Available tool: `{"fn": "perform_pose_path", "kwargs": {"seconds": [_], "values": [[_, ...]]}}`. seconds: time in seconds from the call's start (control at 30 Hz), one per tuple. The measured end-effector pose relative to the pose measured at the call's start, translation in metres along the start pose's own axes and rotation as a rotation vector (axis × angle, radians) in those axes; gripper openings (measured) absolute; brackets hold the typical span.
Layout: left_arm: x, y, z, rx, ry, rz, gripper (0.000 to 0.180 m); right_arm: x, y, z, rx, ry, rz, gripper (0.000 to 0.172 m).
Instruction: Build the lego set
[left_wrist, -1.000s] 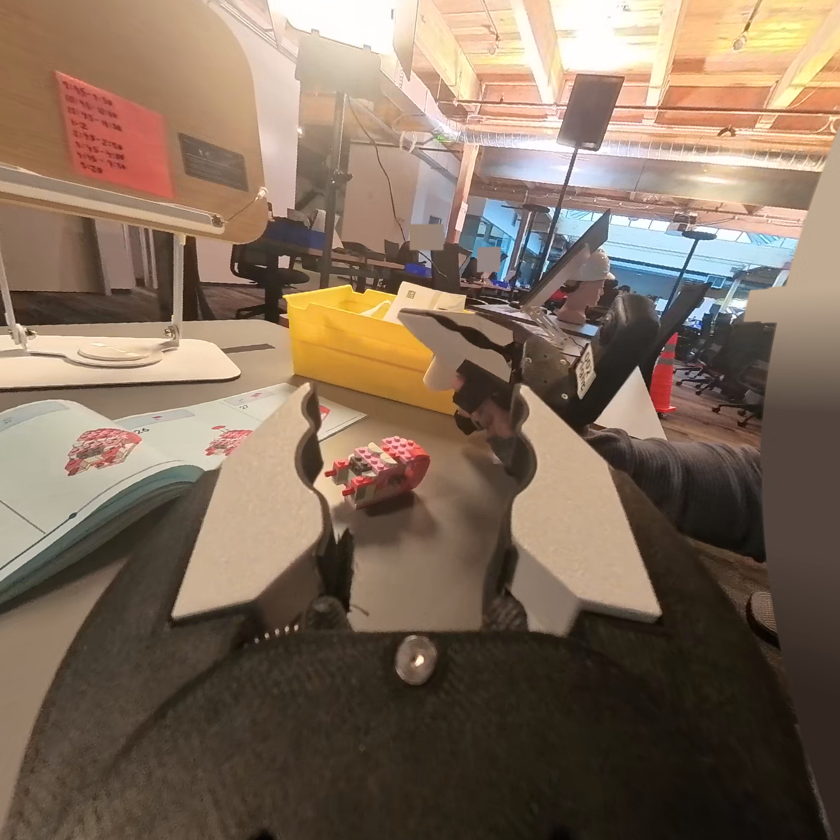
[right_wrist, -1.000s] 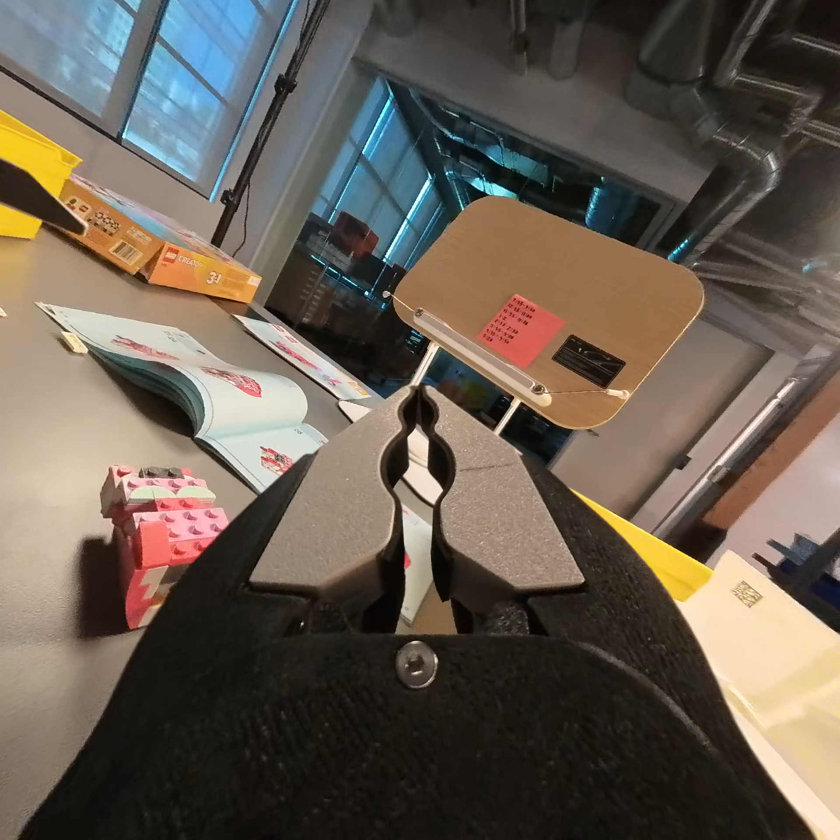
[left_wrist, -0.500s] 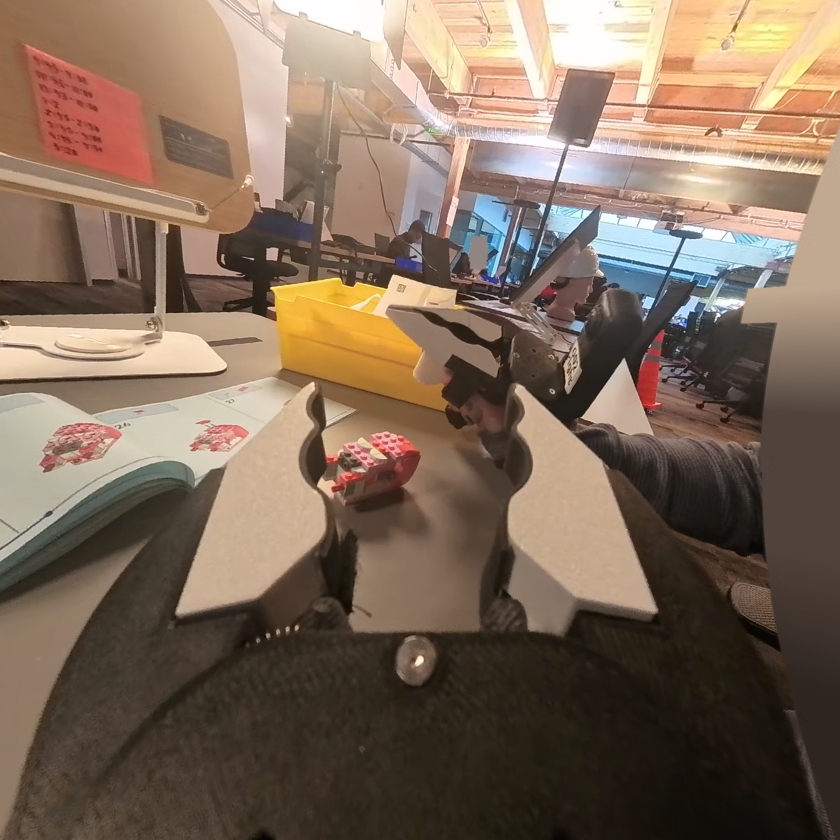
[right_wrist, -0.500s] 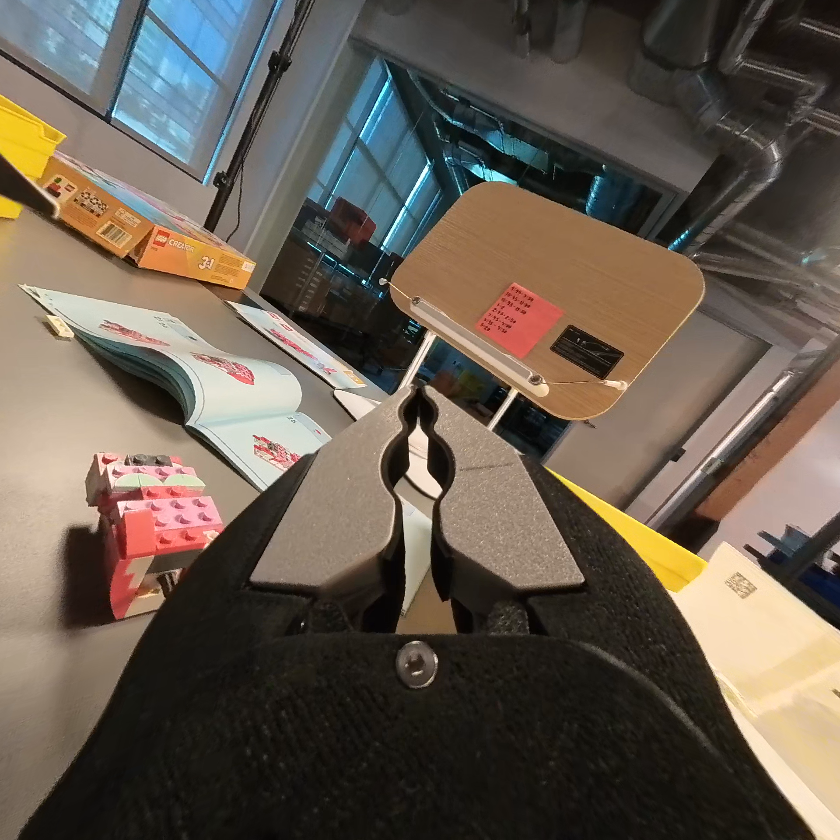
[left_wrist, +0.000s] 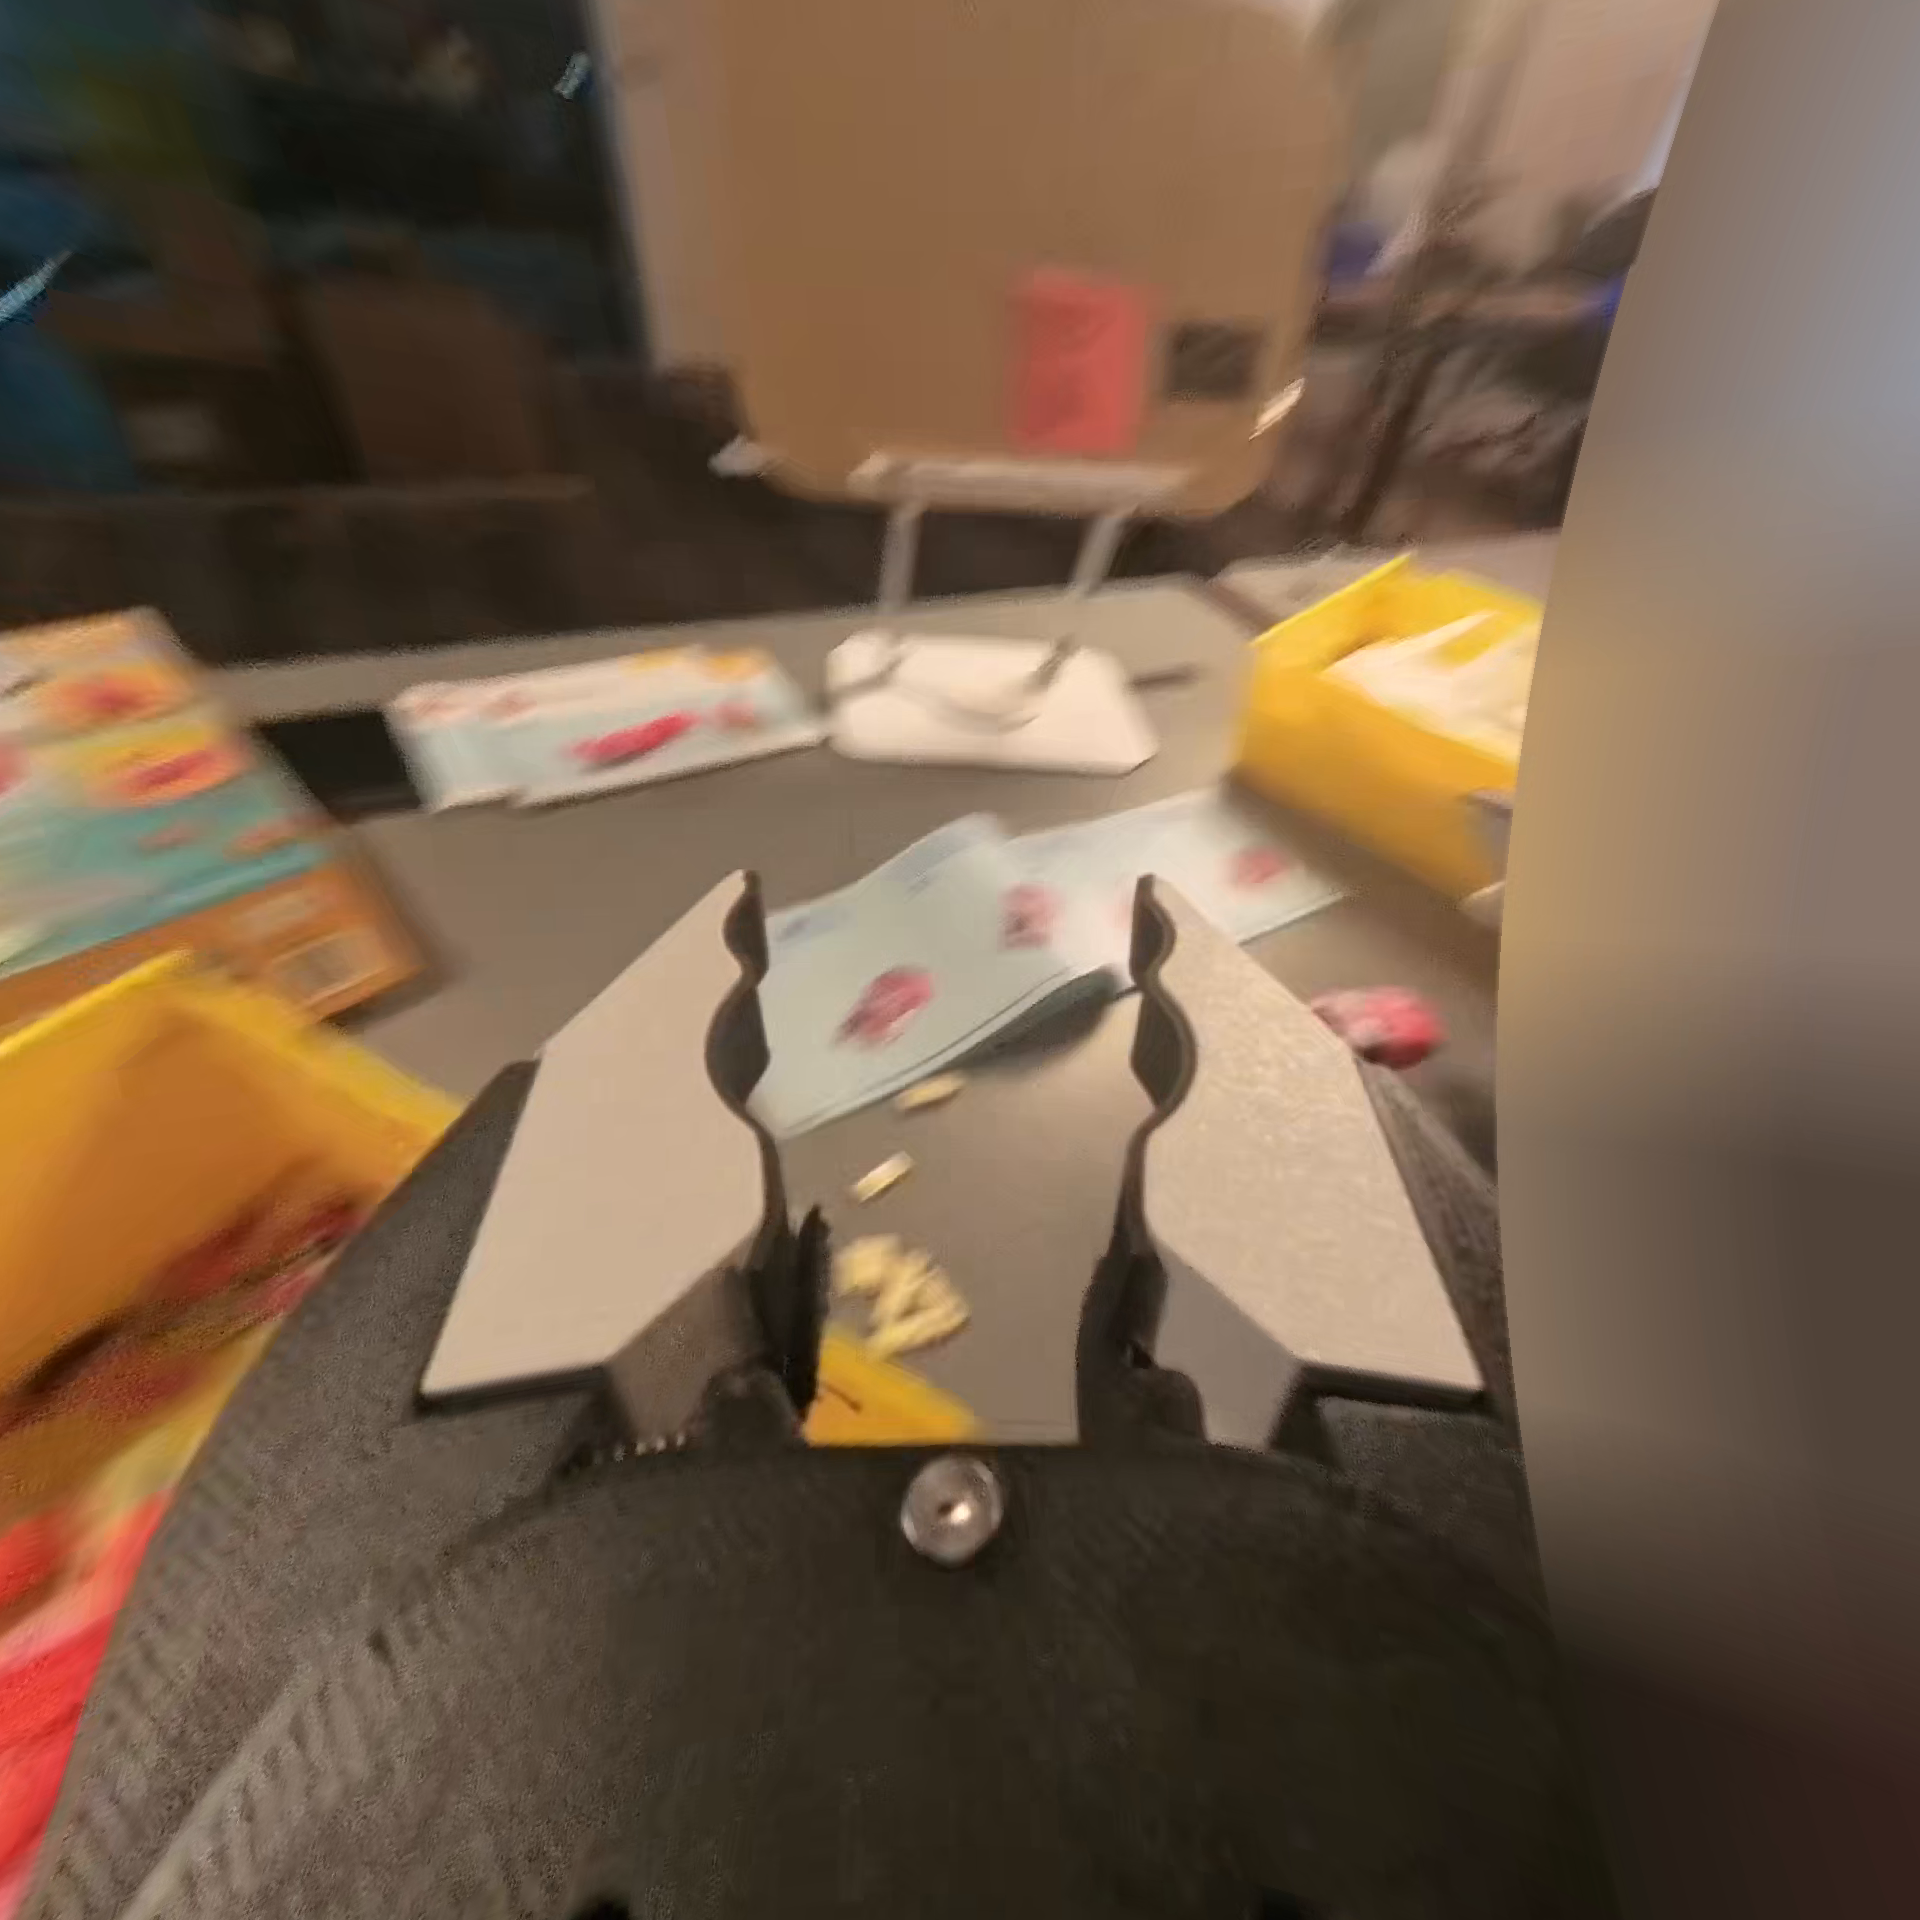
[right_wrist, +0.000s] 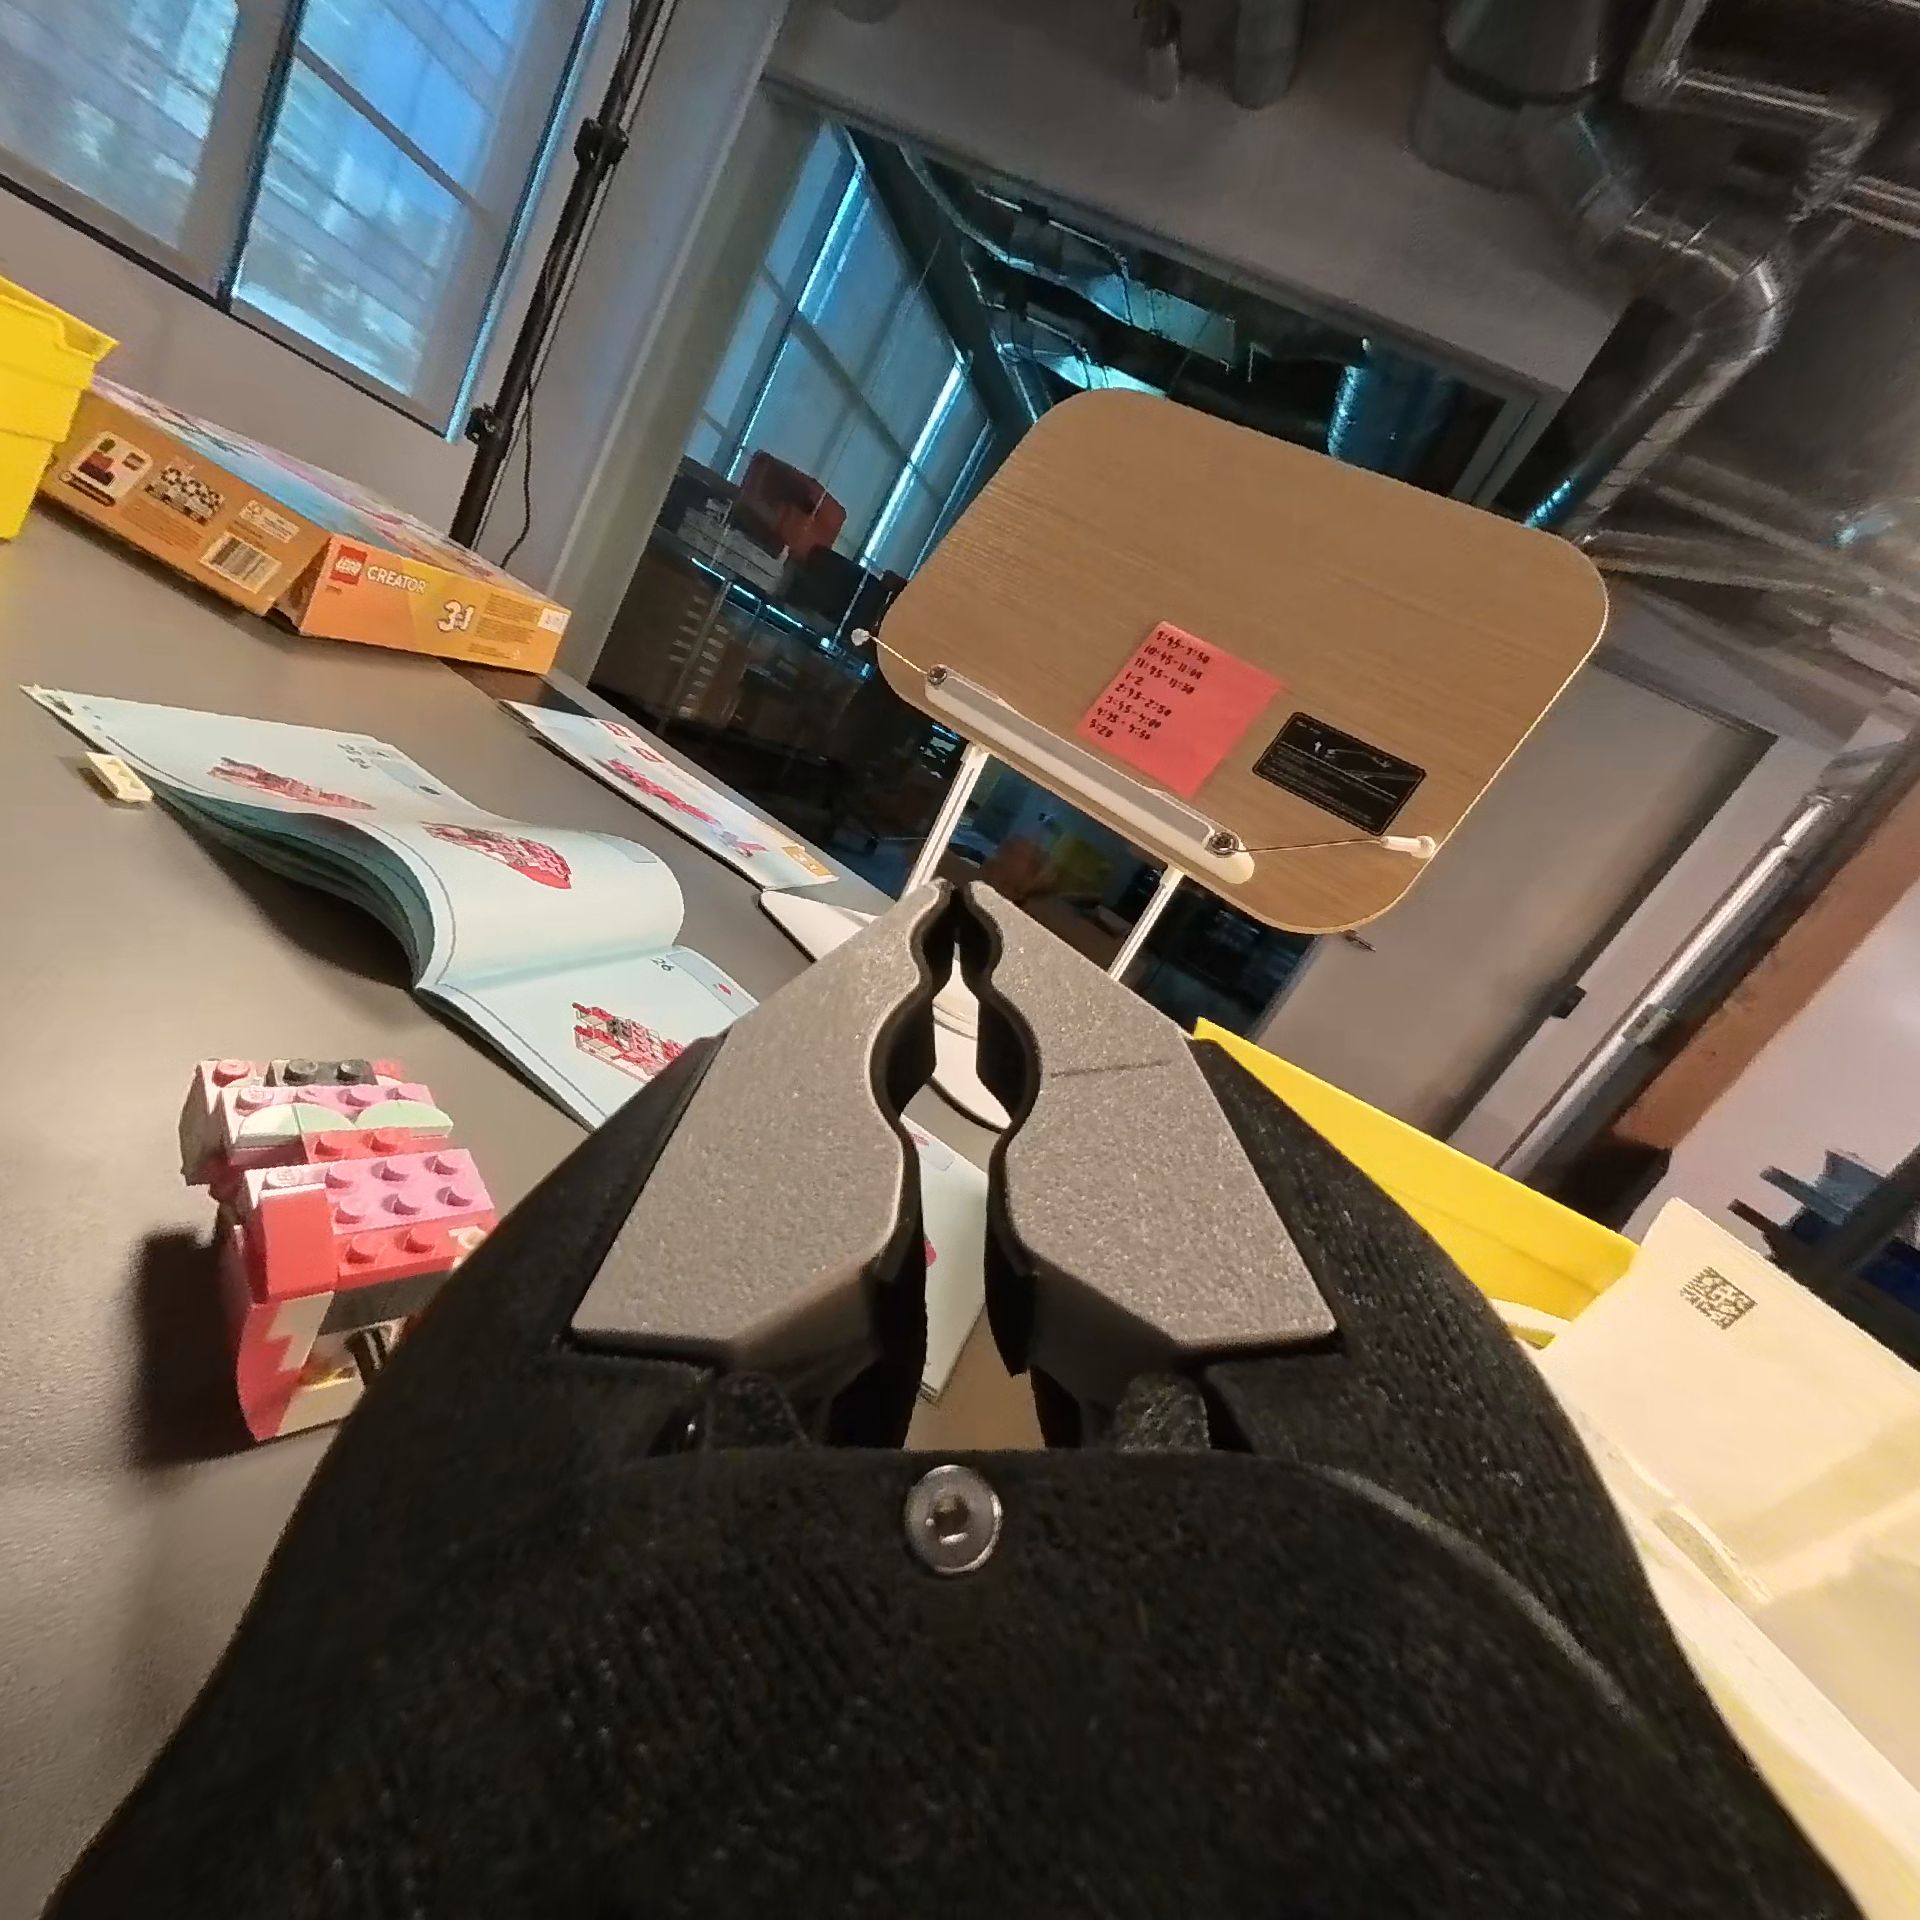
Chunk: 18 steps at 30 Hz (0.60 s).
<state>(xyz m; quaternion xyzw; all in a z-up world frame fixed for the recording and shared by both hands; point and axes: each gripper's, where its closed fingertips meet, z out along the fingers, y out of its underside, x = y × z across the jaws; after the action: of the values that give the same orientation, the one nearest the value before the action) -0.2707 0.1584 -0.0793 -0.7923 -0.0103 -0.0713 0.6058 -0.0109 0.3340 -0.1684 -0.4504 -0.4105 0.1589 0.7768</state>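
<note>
The whole left wrist view is smeared by motion blur. The open booklet (left_wrist: 935, 997) shows only pink smudges for its drawings. The small pale pieces (left_wrist: 904, 1299) on the table (left_wrist: 582, 894) are too blurred to tell apart. At 9 o'clock, the yellow bin (left_wrist: 156, 1122) is cut by the left edge, and its red contents are unreadable. At 3 o'clock, a pink lump (left_wrist: 1377, 1023) is half hidden behind a grey blurred band.

In the right wrist view, the brick model (right_wrist: 322, 1205) at 9 o'clock is partly covered by the right gripper's (right_wrist: 958, 896) black body. A yellow bin (right_wrist: 31, 405) at 10 o'clock is cut by the left edge.
</note>
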Motion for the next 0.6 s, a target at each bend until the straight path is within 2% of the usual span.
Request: {"fn": "perform_pose_path", "kwargs": {"seconds": [0.07, 0.13, 0.3, 0.43, 0.5, 0.6], "values": [[-0.05, 0.02, -0.005, -0.192, -0.098, 0.0, 0.06, 0.0, 0.0, 0.0, -0.001, -0.002, 0.003, 0.0], [-0.085, 0.049, -0.006, -0.393, -0.106, -0.027, 0.034, 0.0, 0.0, 0.001, 0.0, -0.002, 0.004, 0.0], [-0.159, 0.127, 0.0, -0.756, -0.146, -0.054, 0.02, -0.002, 0.0, 0.001, 0.002, -0.012, 0.01, 0.0], [-0.176, 0.16, 0.005, -0.872, -0.097, -0.015, 0.019, -0.003, 0.001, 0.002, -0.003, -0.016, 0.007, 0.0], [-0.187, 0.166, 0.003, -0.909, -0.115, 0.092, 0.014, -0.003, 0.002, 0.002, -0.005, -0.018, 0.009, 0.0], [-0.183, 0.17, 0.004, -0.918, -0.043, 0.159, 0.009, -0.004, 0.002, 0.003, -0.007, -0.023, 0.013, 0.0]]}}
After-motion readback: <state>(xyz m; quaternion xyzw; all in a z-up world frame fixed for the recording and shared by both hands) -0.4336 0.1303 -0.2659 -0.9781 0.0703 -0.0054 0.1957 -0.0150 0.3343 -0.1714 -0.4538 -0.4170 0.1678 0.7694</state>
